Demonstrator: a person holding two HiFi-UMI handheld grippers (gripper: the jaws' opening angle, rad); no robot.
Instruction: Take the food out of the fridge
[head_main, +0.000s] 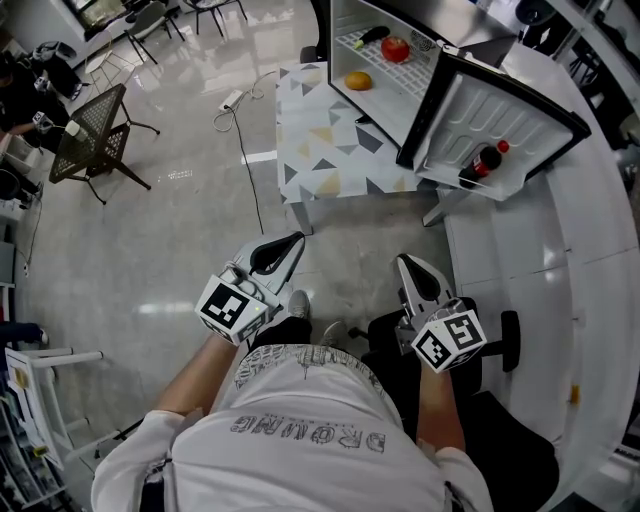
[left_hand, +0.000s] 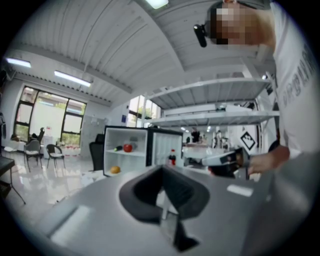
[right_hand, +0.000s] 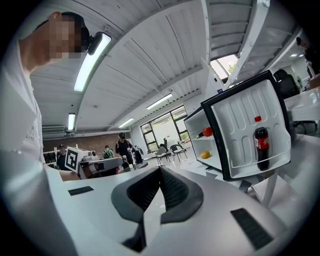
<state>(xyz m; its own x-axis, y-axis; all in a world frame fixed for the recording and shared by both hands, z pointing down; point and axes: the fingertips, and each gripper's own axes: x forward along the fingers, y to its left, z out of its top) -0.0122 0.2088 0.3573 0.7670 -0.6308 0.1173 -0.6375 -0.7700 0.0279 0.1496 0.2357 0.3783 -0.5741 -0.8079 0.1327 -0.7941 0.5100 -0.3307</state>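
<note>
The small fridge (head_main: 385, 90) stands open on a patterned table. On its shelves lie a red fruit (head_main: 395, 48), an orange (head_main: 358, 80) and a dark green vegetable (head_main: 372, 35). Its open door (head_main: 500, 120) holds a cola bottle (head_main: 485, 160). My left gripper (head_main: 295, 240) and right gripper (head_main: 405, 262) are held low in front of me, well short of the fridge, both pointing toward it. Both are shut with nothing between the jaws. The left gripper view shows the red fruit (left_hand: 128, 147) and orange (left_hand: 115, 170) far ahead. The right gripper view shows the bottle (right_hand: 261, 142) in the door.
The patterned table (head_main: 320, 150) carries the fridge. A white curved counter (head_main: 590, 260) runs along the right. A mesh chair (head_main: 95, 130) and a power strip with cable (head_main: 232, 100) are on the shiny floor at left. A black seat (head_main: 500, 345) is beside my right arm.
</note>
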